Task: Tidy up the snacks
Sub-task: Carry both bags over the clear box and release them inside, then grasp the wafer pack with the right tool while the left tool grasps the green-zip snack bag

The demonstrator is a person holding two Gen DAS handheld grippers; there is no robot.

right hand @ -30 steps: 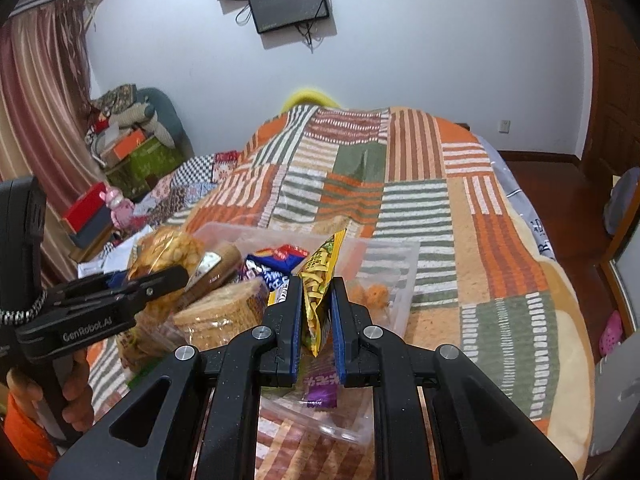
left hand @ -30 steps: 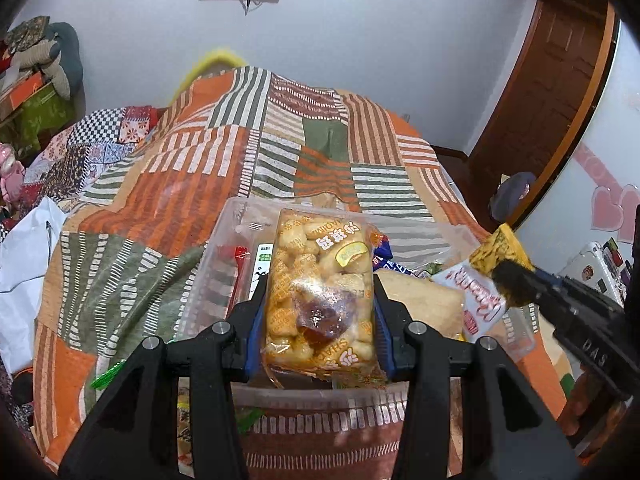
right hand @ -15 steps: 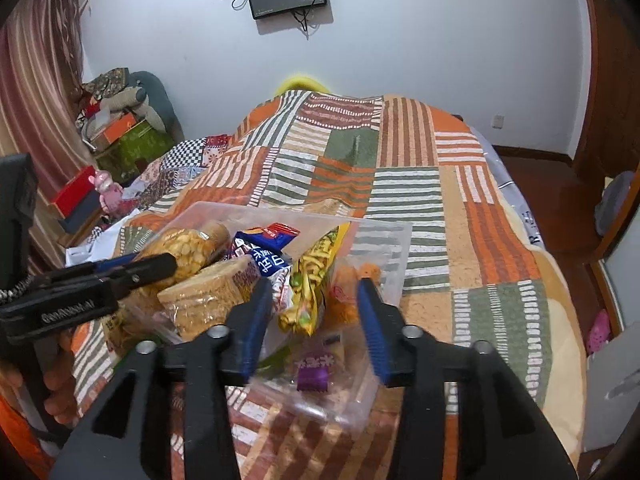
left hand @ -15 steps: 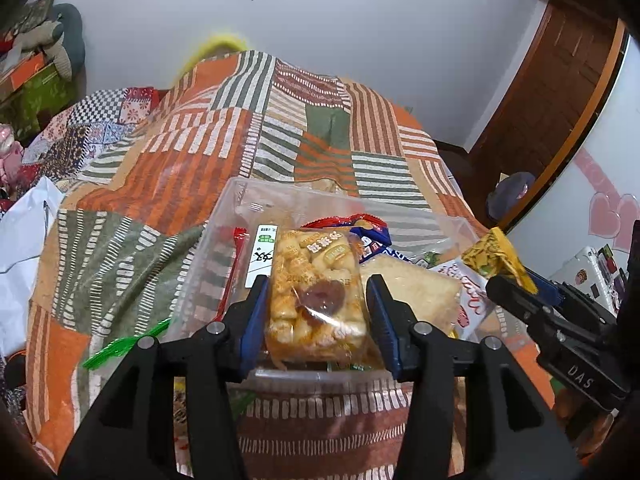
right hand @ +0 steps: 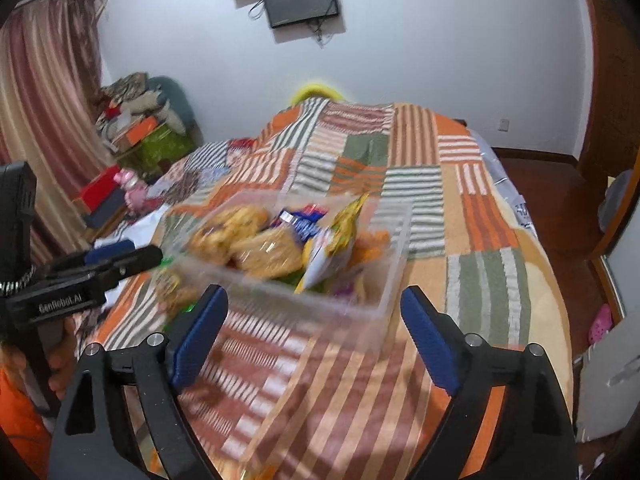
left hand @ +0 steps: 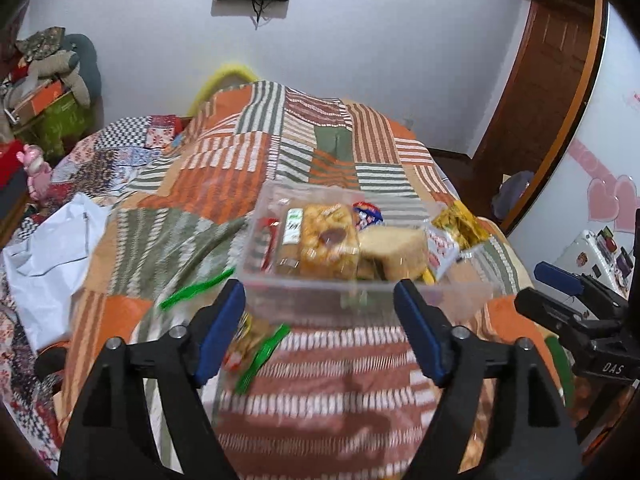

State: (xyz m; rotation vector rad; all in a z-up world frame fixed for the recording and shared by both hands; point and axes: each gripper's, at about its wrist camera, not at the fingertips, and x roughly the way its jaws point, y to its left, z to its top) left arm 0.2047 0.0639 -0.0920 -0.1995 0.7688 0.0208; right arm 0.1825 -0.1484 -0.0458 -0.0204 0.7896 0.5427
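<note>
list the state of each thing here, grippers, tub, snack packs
left gripper: open, empty, in front of the tub
right gripper: open, empty, in front of the tub
clear plastic tub: on the bed, no lid, filled with snacks
biscuit pack: lying in the tub
yellow snack pack: standing up in the tub
green-edged bags: on the quilt, outside the tub
</note>
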